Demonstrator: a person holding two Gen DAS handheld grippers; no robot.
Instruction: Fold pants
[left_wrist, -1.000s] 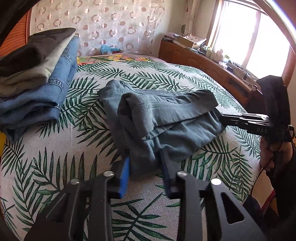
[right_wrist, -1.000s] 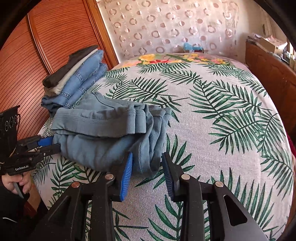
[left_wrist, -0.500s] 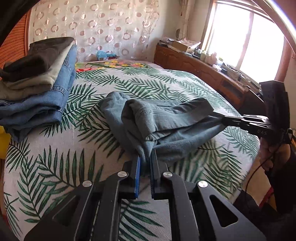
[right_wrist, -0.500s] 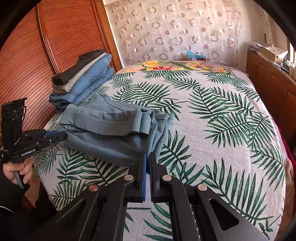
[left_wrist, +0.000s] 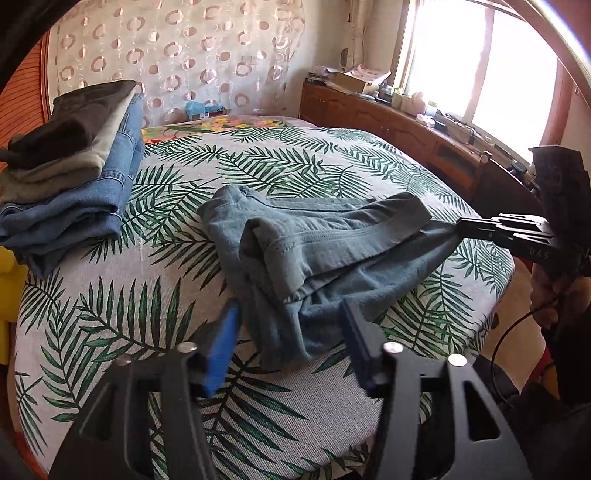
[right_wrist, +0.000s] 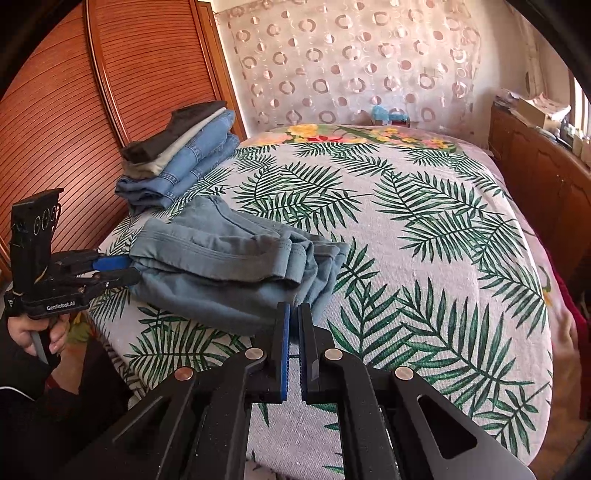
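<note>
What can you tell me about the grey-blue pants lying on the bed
The grey-blue pants look like soft cotton, loosely folded into a rumpled bundle with stitched hems showing. They lie on the palm-leaf bedspread, near the folded stack. The right hand-held gripper is shut on one edge; the left hand-held gripper is opening around the other end.

1. The bed (right_wrist: 424, 258) is bare leaf-print cover to the right of the pants (right_wrist: 229, 266); wide free passage there.
2. A stack of folded clothes (right_wrist: 184, 162) blocks the far left beyond the pants.
3. A slatted wooden wall (right_wrist: 74, 110) closes the left; a wooden cabinet (right_wrist: 535, 173) lines the right.
</note>
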